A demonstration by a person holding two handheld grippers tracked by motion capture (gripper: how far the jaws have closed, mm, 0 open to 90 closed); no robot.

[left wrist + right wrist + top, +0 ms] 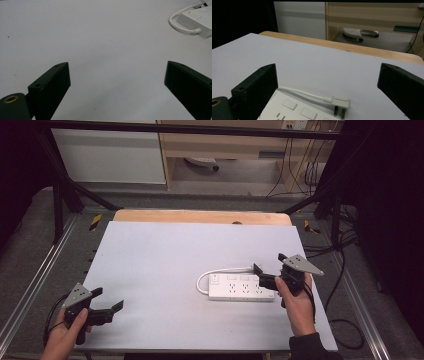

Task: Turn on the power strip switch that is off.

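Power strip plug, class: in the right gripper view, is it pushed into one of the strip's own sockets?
No. The plug lies loose on the table beside the power strip, its prongs bare.

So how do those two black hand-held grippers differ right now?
The left black hand-held gripper is at the table's near left corner, over bare white tabletop, far from anything. The right black hand-held gripper sits at the right end of the white power strip, its jaws either side of the strip's white plug. Both have jaws wide open, holding nothing, and carry a grey triangular plate.
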